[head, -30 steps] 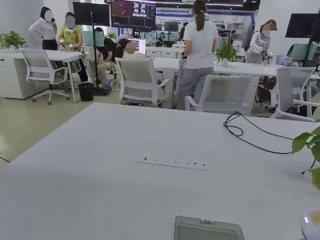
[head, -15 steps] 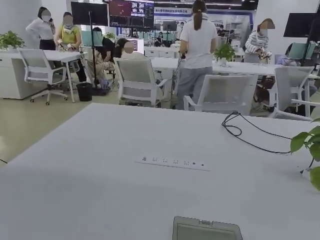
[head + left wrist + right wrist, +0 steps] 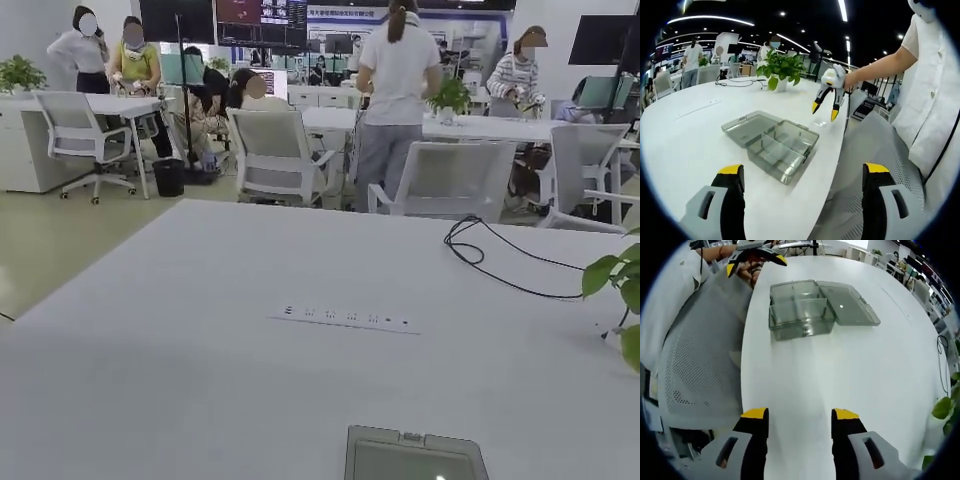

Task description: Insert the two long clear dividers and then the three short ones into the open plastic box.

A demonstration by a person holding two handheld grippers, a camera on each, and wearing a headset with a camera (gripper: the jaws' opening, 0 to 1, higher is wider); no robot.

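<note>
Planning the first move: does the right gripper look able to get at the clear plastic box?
Probably yes: only bare white table lies between the right gripper and the clear plastic box.

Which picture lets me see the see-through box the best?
The right gripper view: it looks down into the open plastic box, with its lid lying flat beside it. The left gripper view shows the box whole too, from a lower angle. The head view catches just a piece at the bottom.

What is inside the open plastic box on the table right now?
The plastic box holds clear partition walls that split it into compartments, and the compartments look empty. The clear surfaces blur together, so how many walls are seated cannot be counted.
</note>
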